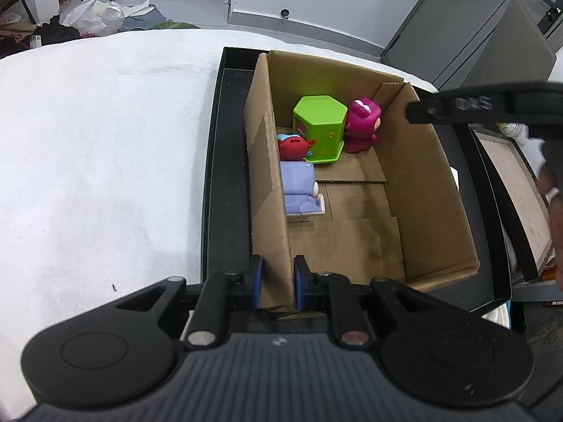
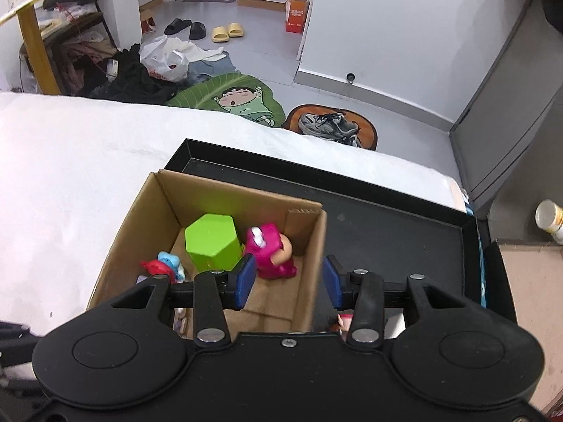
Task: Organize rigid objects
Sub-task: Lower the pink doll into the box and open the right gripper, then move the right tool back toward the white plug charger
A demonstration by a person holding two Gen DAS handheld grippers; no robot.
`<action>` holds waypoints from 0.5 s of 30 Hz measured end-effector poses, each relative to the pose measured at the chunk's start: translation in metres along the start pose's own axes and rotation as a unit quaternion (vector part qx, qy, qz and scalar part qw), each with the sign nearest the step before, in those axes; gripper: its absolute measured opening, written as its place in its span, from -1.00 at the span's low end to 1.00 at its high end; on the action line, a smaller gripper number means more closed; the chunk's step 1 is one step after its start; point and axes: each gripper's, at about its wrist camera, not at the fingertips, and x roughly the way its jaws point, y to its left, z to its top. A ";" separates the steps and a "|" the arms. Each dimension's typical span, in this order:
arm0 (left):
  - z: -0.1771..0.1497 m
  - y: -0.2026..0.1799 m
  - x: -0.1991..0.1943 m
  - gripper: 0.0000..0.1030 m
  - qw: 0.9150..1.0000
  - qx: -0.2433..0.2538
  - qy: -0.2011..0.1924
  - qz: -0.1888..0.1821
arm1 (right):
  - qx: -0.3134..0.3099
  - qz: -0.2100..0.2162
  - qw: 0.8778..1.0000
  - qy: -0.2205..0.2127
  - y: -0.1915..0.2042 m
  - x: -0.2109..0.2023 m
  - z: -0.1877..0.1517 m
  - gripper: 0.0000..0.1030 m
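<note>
**Box gripped, toys inside**

White-covered table (image 1: 88, 140) carries a black tray (image 2: 387, 218) with the cardboard box (image 1: 422, 176) in it. Left tongs (image 1: 276, 281) pinch the box's near-left wall. Right tongs (image 2: 286, 281) spread, straddling its right wall. Green hexagonal block (image 1: 316, 126), magenta figure (image 1: 362, 123), red figure (image 1: 293, 147), lavender toy (image 1: 299, 190) sit inside.

One open brown cardboard box (image 1: 352, 246), one shallow black tray (image 1: 225, 176), one green hexagonal plastic container (image 1: 318, 128), three small plastic figurines: magenta (image 1: 362, 125), red-and-blue (image 1: 293, 146), lavender (image 1: 299, 188)

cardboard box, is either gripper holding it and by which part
The left gripper pinches the cardboard box by its left side wall, near the front corner. The right gripper is open, holding nothing.
</note>
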 end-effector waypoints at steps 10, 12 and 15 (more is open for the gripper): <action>-0.001 0.000 0.000 -0.67 1.000 0.002 0.000 0.003 | 0.042 0.001 0.999 0.011 -0.044 -0.008 -0.025 -0.17; -0.001 -0.001 -0.001 -0.67 1.000 0.002 0.001 0.003 | 0.048 -0.002 0.999 0.014 -0.052 -0.008 -0.029 -0.17; -0.001 -0.001 -0.001 -0.67 1.000 0.002 0.001 0.005 | 0.058 -0.001 0.998 0.019 -0.063 -0.008 -0.035 -0.17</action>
